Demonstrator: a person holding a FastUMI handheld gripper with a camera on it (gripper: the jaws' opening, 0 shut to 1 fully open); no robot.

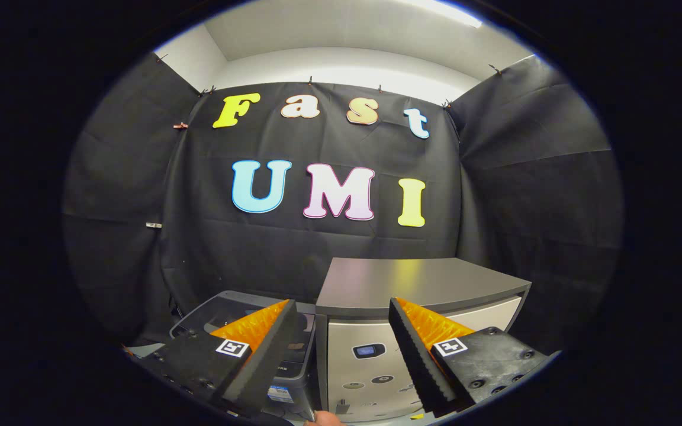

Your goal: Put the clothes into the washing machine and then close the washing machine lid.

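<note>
My gripper [342, 303] is open, its two fingers spread wide with nothing between them. Just beyond the left finger stands a low dark machine [228, 310] with a rounded top lid; whether that lid is up or down I cannot tell. Ahead of the gap and the right finger is a taller box-shaped unit [418, 281] with a flat grey top and a pale front that carries a small dark panel [368, 351]. The fingers hide much of both machines.
Black cloth walls close the booth behind and on both sides of the machines. A small bit of a person's hand [323, 419] shows below the fingers. A white ceiling with a light strip [447, 12] is overhead.
</note>
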